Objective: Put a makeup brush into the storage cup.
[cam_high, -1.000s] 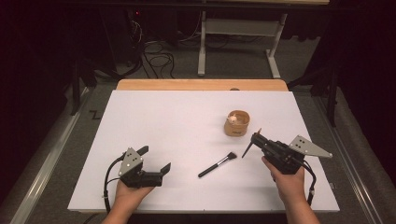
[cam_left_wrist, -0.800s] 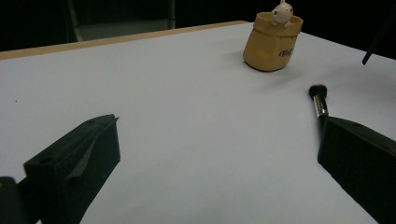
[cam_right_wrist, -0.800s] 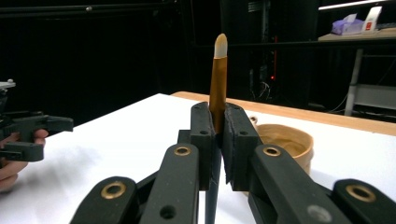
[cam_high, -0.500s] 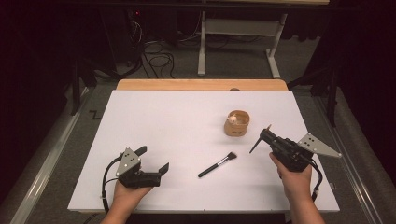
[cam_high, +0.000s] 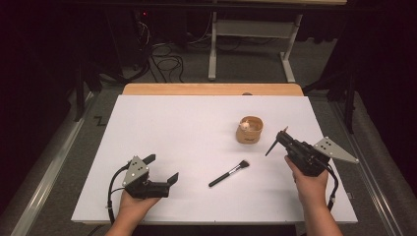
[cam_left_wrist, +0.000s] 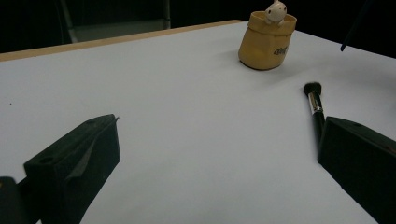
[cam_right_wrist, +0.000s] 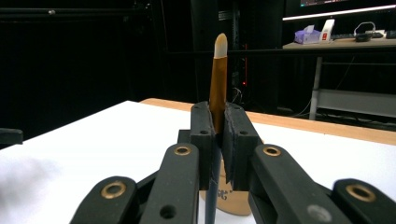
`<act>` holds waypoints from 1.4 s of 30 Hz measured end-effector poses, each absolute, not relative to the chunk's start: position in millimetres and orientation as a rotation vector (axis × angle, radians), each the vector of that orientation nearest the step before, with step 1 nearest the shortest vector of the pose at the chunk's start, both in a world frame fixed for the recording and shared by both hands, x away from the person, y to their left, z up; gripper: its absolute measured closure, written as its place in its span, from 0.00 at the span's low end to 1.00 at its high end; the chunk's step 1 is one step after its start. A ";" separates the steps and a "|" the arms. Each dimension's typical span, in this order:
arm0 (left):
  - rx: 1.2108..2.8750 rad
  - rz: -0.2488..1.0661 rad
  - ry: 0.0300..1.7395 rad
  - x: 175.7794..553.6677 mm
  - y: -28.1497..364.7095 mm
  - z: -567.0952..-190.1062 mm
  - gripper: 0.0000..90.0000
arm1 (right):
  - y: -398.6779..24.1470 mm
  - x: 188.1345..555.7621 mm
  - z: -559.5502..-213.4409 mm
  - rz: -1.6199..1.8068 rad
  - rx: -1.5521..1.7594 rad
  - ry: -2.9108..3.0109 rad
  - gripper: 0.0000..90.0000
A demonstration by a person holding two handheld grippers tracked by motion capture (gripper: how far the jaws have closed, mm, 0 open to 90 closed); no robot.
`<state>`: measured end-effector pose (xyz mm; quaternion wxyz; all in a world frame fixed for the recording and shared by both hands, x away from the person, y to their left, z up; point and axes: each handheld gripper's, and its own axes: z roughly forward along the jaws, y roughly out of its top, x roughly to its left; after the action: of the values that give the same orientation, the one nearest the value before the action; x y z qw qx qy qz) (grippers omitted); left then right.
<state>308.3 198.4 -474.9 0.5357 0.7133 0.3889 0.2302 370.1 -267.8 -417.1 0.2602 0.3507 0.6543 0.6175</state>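
Note:
My right gripper (cam_high: 282, 137) (cam_right_wrist: 218, 126) is shut on a slim brush (cam_right_wrist: 217, 79) with a gold ferrule and a pale tip; its dark handle (cam_high: 271, 147) slants down and to the left. It hovers just right of a small tan cup (cam_high: 250, 130) (cam_left_wrist: 266, 39) with a little white figure inside. A black makeup brush (cam_high: 228, 173) (cam_left_wrist: 315, 105) lies flat on the white table top (cam_high: 187, 128) in front of the cup. At the front left my left gripper (cam_high: 162, 169) (cam_left_wrist: 219, 135) is open with nothing between its fingers, resting low over the table and facing the makeup brush.
A wooden strip (cam_high: 211, 89) runs along the far edge of the white top. Beyond it stand a metal frame (cam_high: 255, 29) and cables on the dark floor. The person's hands come in at the front edge.
My right gripper has drifted a little to the right with the slim brush still in it. The left gripper has stayed put.

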 end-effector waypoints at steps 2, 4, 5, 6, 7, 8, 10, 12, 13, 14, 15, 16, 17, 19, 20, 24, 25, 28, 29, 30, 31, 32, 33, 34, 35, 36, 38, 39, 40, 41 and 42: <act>1.697 0.546 0.926 308.0 198.9 -475.1 0.00 | -266.0 371.2 -417.1 1.666 0.945 1.770 0.95; 1.695 0.542 0.926 307.7 198.4 -475.4 0.00 | -262.7 372.8 -417.1 1.663 0.949 1.772 0.95; 1.697 0.541 0.924 307.8 197.8 -475.5 0.00 | -261.3 373.8 -417.0 1.664 0.951 1.773 0.95; 1.695 0.541 0.923 307.7 196.9 -475.5 0.00 | -260.1 375.4 -416.7 1.661 0.945 1.782 0.95; 1.697 0.540 0.919 307.6 196.5 -475.3 0.00 | -258.2 376.7 -415.9 1.658 0.943 1.784 0.95; 1.701 0.539 0.915 307.4 196.2 -475.2 0.00 | -256.8 378.0 -415.0 1.653 0.940 1.787 0.95; 1.705 0.538 0.909 307.2 195.8 -475.1 0.00 | -254.0 380.7 -412.2 1.649 0.942 1.781 0.95; 1.707 0.531 0.906 307.2 195.4 -475.2 0.00 | -252.4 383.8 -408.6 1.650 0.944 1.779 0.95; 1.709 0.530 0.905 307.1 195.2 -475.1 0.00 | -251.7 386.1 -406.5 1.647 0.942 1.778 0.95; 1.711 0.536 0.901 306.8 195.1 -474.6 0.00 | -251.0 388.2 -404.5 1.651 0.946 1.778 0.95; 1.710 0.540 0.899 306.5 195.0 -474.2 0.00 | -250.6 391.3 -402.3 1.652 0.949 1.776 0.95; 1.708 0.543 0.897 306.2 195.0 -473.7 0.00 | -250.1 392.7 -401.1 1.653 0.959 1.775 0.95; 1.706 0.545 0.896 305.9 195.3 -473.3 0.00 | -249.6 395.1 -399.5 1.656 0.961 1.768 0.95; 1.706 0.542 0.898 305.9 195.7 -473.2 0.00 | -248.4 399.3 -396.8 1.657 0.964 1.760 0.95; 1.704 0.542 0.899 305.8 196.0 -473.3 0.00 | -247.6 401.2 -395.7 1.658 0.968 1.754 0.95; 1.696 0.543 0.900 305.1 197.4 -472.7 0.00 | -245.3 408.5 -393.3 1.662 0.976 1.742 0.95; 1.697 0.544 0.900 304.8 197.7 -472.8 0.00 | -244.6 409.4 -393.0 1.666 0.986 1.740 0.95; 1.698 0.545 0.898 304.2 198.3 -472.9 0.00 | -243.2 413.6 -392.5 1.668 0.992 1.743 0.95; 1.696 0.545 0.899 303.9 198.8 -472.6 0.00 | -242.5 414.8 -392.4 1.674 0.996 1.742 0.95; 1.689 0.546 0.901 303.8 198.6 -472.4 0.00 | -241.4 416.0 -392.2 1.669 0.995 1.746 0.95; 1.687 0.546 0.900 303.6 198.8 -472.2 0.00 | -240.9 416.6 -392.1 1.666 0.994 1.749 0.95; 1.688 0.549 0.900 303.4 199.0 -472.0 0.00 | -240.2 417.6 -391.9 1.667 0.993 1.750 0.95; 1.688 0.548 0.900 303.4 199.0 -471.9 0.00 | -239.6 418.1 -391.6 1.664 0.993 1.749 0.95; 1.687 0.548 0.901 303.4 199.0 -471.9 0.00 | -239.2 418.6 -391.1 1.663 0.991 1.749 0.95; 1.687 0.550 0.900 303.3 198.9 -471.9 0.00 | -239.0 418.8 -390.8 1.662 0.988 1.746 0.95; 1.687 0.553 0.899 303.1 198.7 -471.9 0.00 | -239.0 418.9 -390.5 1.664 0.986 1.745 0.95; 1.686 0.553 0.896 302.7 198.4 -471.6 0.00 | -238.3 418.7 -390.0 1.659 0.985 1.743 0.95; 1.685 0.553 0.894 302.7 198.2 -471.6 0.00 | -238.5 419.5 -389.6 1.662 0.980 1.738 0.95; 1.686 0.553 0.894 302.6 198.2 -471.6 0.00 | -238.5 420.0 -388.9 1.665 0.986 1.732 0.95; 1.685 0.554 0.894 302.5 198.3 -471.5 0.00 | -238.6 420.6 -388.1 1.665 0.987 1.728 0.95; 1.684 0.553 0.894 302.5 198.5 -471.4 0.00 | -238.3 421.6 -387.2 1.670 0.987 1.724 0.95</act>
<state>302.5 198.5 -471.4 0.5465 0.7104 0.3773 0.2332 421.6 -238.3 -387.2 0.2696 0.3661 0.6398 0.6197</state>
